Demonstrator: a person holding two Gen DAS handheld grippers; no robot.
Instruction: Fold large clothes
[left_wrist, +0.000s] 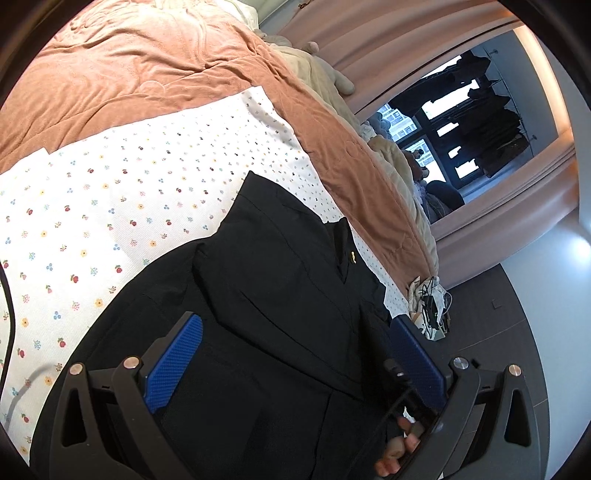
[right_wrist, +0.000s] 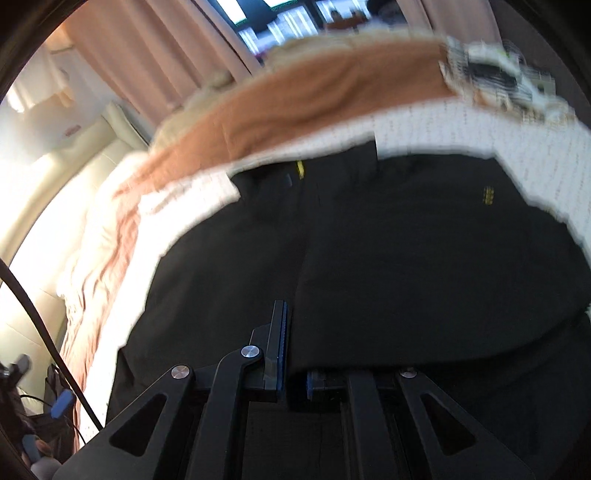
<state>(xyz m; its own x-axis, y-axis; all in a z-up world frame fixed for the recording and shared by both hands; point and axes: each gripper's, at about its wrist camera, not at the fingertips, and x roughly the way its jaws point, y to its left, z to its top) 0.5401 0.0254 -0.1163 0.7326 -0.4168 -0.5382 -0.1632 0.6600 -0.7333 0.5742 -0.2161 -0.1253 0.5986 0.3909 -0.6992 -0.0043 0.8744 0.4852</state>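
A large black garment (left_wrist: 280, 295) with small yellow marks lies spread on a white floral sheet (left_wrist: 110, 221) on the bed. My left gripper (left_wrist: 295, 321) hovers over it, open, with its blue pads (left_wrist: 177, 362) wide apart and the cloth below them. In the blurred right wrist view the black garment (right_wrist: 406, 258) fills the middle. My right gripper (right_wrist: 293, 332) is shut on a fold of it; the fabric drapes over and hides the right finger, so only the left finger (right_wrist: 277, 343) shows.
An orange blanket (left_wrist: 147, 66) covers the far part of the bed, with cream bedding and soft toys (left_wrist: 332, 74) along its edge. Cables and a charger (left_wrist: 432, 306) sit at the bed's corner. Grey floor (left_wrist: 517, 332), pink curtains and a window lie beyond. A person's hand (left_wrist: 399, 450) shows low right.
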